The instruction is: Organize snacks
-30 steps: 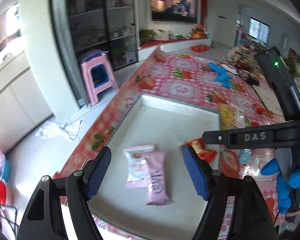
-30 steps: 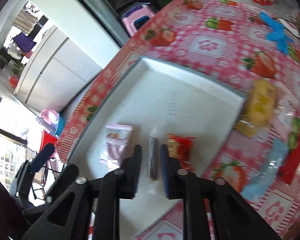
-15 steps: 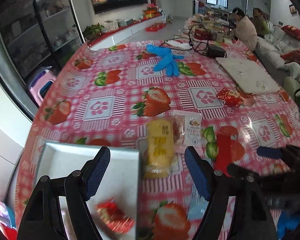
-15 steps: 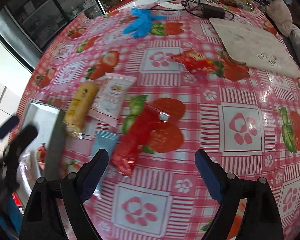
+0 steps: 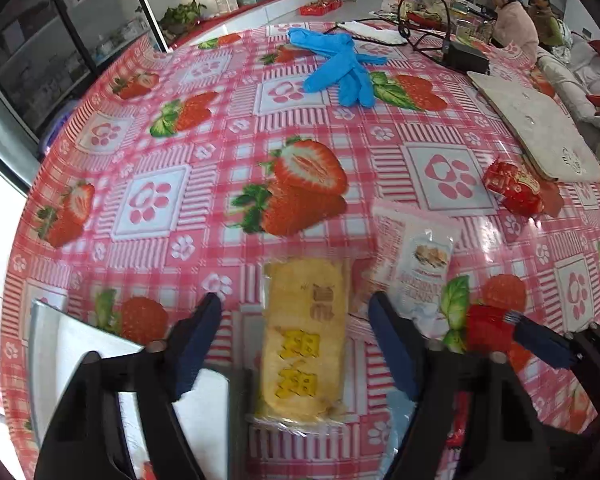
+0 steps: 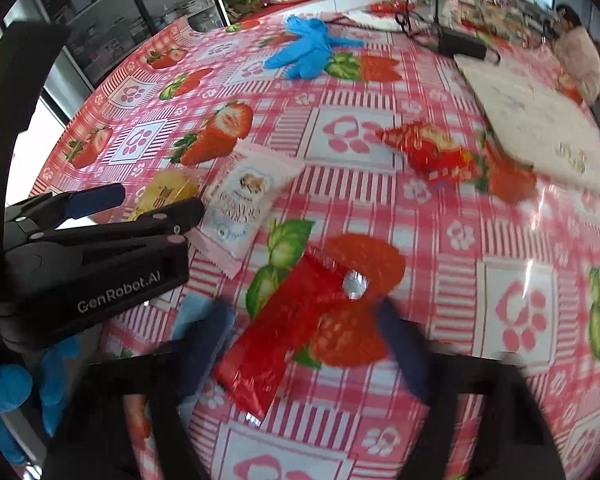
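Observation:
My left gripper [image 5: 296, 344] is open, its fingers on either side of a yellow cake packet [image 5: 304, 336] lying on the strawberry tablecloth. A white-pink snack packet [image 5: 418, 264] lies just right of it. The white tray [image 5: 48, 360] shows at the lower left. My right gripper [image 6: 304, 352] is open above a long red packet [image 6: 288, 328]. The white-pink packet [image 6: 246, 196] and a red crinkled snack [image 6: 432, 152] lie beyond it. The left gripper [image 6: 112, 204] shows at the left of the right wrist view.
Blue gloves [image 5: 336, 64] lie at the table's far side. A white board [image 5: 536, 124] and a black adapter with cables [image 5: 464, 56] sit at the far right. A pale blue packet [image 6: 188, 312] lies by the red one. People sit beyond the table.
Both grippers have swung from over the tray to the loose snacks on the tablecloth. The right gripper, shut on a dark packet a second ago, is now open and empty.

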A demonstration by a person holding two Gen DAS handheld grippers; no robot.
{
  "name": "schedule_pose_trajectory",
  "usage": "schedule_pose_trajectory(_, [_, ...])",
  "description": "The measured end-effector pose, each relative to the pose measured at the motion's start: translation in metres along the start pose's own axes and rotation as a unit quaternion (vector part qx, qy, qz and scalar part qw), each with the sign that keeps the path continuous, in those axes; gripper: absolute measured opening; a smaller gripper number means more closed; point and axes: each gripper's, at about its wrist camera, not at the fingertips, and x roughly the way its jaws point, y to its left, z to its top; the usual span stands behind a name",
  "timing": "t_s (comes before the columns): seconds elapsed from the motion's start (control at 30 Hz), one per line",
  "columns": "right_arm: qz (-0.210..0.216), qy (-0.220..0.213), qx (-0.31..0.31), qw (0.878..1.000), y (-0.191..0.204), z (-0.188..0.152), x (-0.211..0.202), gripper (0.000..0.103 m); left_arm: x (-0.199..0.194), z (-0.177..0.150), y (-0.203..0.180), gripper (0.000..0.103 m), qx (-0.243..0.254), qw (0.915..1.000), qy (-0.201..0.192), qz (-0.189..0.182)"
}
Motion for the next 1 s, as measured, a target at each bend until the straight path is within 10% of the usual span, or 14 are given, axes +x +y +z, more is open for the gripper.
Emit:
schedule_pose_trajectory(0.03, [0.004, 0.001, 0.000, 1.000, -0.002, 0.000, -0.001, 0.042, 0.003, -0.006, -0.002, 0.038, -0.004, 0.9998, 0.016, -0.012])
schedule_pose_trajectory(0.6, [-0.048, 0.000, 0.005, 0.999, -0.114, -0.126, -0.086, 0.041, -0.082, -0.128, -0.059, 0.044, -0.026, 0.9941, -0.043, -0.096])
schedule_pose_trajectory(0.73, [-0.048, -0.014, 0.042, 0.998, -0.133, -0.145, -0.095, 0.078, -0.094, -0.126, -0.051, 0.080, -0.007, 0.9953, -0.063, -0.074])
schedule_pose_trajectory(1.0, [-0.063, -0.037, 0.042, 0.996, -0.123, -0.149, -0.087, 0.094, -0.067, -0.126, -0.049, 0.080, 0.003, 0.9993, -0.027, -0.027])
